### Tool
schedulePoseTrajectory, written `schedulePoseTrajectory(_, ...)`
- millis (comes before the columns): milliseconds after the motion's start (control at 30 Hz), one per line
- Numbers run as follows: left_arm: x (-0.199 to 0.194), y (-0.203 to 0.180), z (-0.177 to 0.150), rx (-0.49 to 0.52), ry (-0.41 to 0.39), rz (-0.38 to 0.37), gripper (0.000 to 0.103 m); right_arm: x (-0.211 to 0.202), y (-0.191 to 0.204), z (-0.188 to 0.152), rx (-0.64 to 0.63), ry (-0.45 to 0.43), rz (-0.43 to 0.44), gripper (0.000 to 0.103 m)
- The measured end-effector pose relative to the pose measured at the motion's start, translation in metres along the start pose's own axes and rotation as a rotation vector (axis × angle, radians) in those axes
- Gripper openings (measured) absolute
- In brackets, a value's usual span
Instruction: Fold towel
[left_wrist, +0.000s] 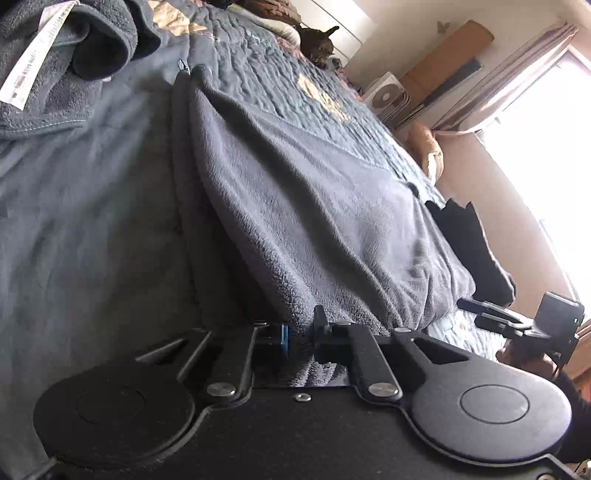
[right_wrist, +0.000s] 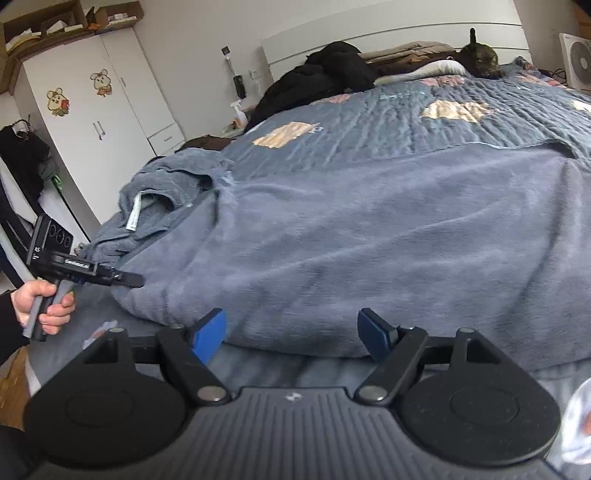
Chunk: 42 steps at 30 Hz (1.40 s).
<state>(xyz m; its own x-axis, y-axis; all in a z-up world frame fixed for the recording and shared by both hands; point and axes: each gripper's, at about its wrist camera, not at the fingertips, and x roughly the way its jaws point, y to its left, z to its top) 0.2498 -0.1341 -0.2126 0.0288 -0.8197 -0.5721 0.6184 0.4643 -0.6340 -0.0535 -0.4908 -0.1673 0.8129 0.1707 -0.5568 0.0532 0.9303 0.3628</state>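
Note:
A grey-blue fleece towel (left_wrist: 314, 206) (right_wrist: 369, 240) lies doubled over on the bed, its folded layers bulging at the near edge. In the left wrist view my left gripper (left_wrist: 301, 332) is shut on that near edge, with fabric pinched between its blue pads. The right wrist view shows the same gripper (right_wrist: 129, 279) biting the towel's near left corner, held by a hand (right_wrist: 44, 306). My right gripper (right_wrist: 291, 332) stands open at the near edge further right, its blue pads (right_wrist: 210, 332) wide apart and pressing on nothing. It also shows side-on as the right gripper (left_wrist: 469, 306).
A second crumpled towel with a white label (right_wrist: 133, 214) (left_wrist: 33, 62) lies left of the folded one. The blue quilt (right_wrist: 406, 118) covers the bed. A cat (right_wrist: 480, 55) and a heap of black clothes (right_wrist: 325, 74) sit near the headboard. A white wardrobe (right_wrist: 103, 103) stands left, a fan (right_wrist: 576, 59) right.

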Motion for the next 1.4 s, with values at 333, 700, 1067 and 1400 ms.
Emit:
schedulePoseTrajectory(333, 0.024, 0.007, -0.014, 0.041, -0.033, -0.026, 0.064, 0.013, 0.029, -0.01, 0.013, -0.008, 0.026, 0.077)
schedulePoseTrajectory(700, 0.014, 0.009, -0.003, 0.026, 0.048, -0.033, 0.019, 0.015, 0.036, -0.012, -0.007, -0.047, 0.096, 0.077)
schedulePoseTrajectory(1067, -0.033, 0.005, 0.028, 0.106, 0.041, -0.061, 0.006, 0.012, 0.041, -0.011, -0.037, -0.048, 0.128, 0.078)
schedulePoseTrajectory(1400, -0.017, 0.021, 0.004, -0.004, -0.025, -0.005, 0.064, 0.011, 0.035, -0.011, -0.012, -0.043, 0.12, 0.078)
